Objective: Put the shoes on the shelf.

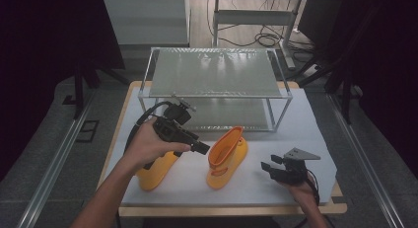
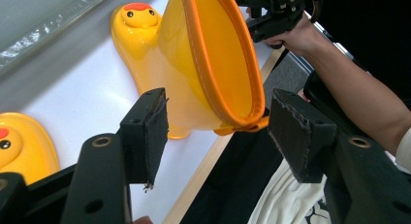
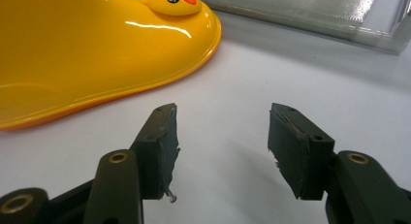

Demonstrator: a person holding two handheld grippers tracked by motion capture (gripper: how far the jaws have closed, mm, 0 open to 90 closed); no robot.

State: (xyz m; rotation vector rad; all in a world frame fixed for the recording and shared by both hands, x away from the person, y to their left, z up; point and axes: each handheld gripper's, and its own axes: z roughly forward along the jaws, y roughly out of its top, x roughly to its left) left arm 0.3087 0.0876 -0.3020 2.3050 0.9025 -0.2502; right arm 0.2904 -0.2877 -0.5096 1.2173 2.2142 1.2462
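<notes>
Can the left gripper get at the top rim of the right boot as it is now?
Probably yes. The left gripper is open and the boot's orange rim already lies between its jaws, with nothing in the way. The pads do not yet press on it.

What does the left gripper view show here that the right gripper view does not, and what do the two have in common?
The left gripper view alone looks into the orange-rimmed opening of the right boot, which sits between the open left gripper, unpinched; it also takes in the left boot, the table's wooden edge and the person's other hand with the right gripper.

The right gripper view alone has the right gripper up close, open over the white tabletop with nothing between them.

Both share that duck-faced boot and the shelf rack.
</notes>
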